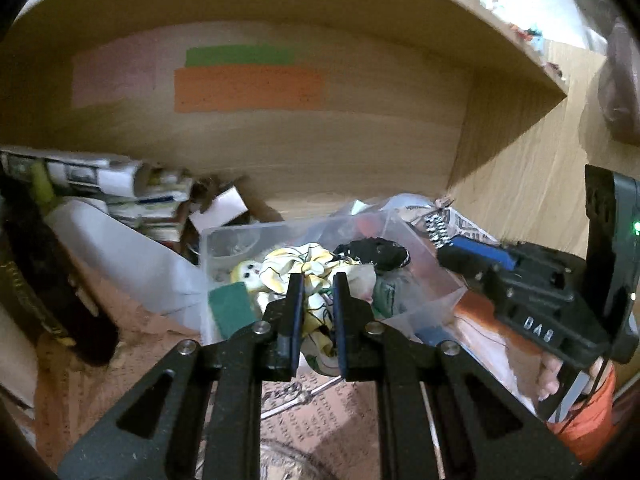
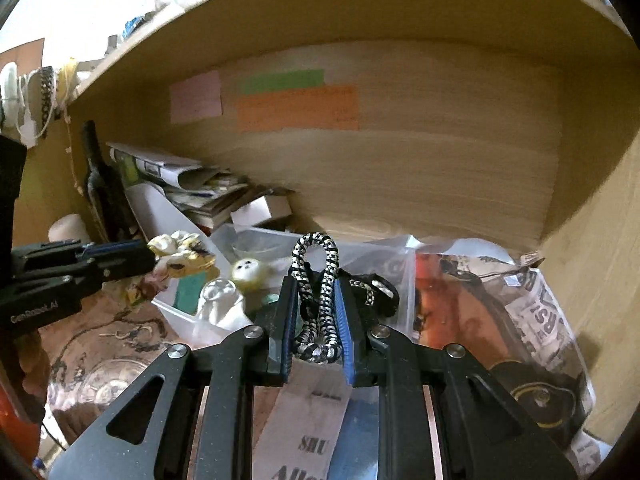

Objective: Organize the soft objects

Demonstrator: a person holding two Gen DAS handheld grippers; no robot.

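Between my left gripper point(image 1: 317, 300) fingers there's a yellow-and-white scrunchie point(image 1: 310, 276), pinched tight with the fabric bunching out above and below the pads. From the right camera that same gripper point(image 2: 150, 258) comes in from the left side, holding the scrunchie point(image 2: 182, 254) over the near-left edge of the clear plastic bin point(image 2: 248, 236). My right gripper point(image 2: 318, 308) is clamped on a black-and-white braided cord loop point(image 2: 316, 280), the loop poking up past the fingertips, roughly over the front of the bin. Down in the bin I can make out a small yellow plush face point(image 2: 246, 272), a green sponge-looking block point(image 1: 232, 304) and a dark knitted thing point(image 1: 376, 254). All of it sits inside a wooden shelf cubby point(image 2: 440, 160) with pink, green and orange paper strips point(image 2: 296, 108) stuck on the back wall. Stacked papers point(image 2: 200, 188) lean at back left, crumpled newspaper point(image 2: 536, 312) at right.
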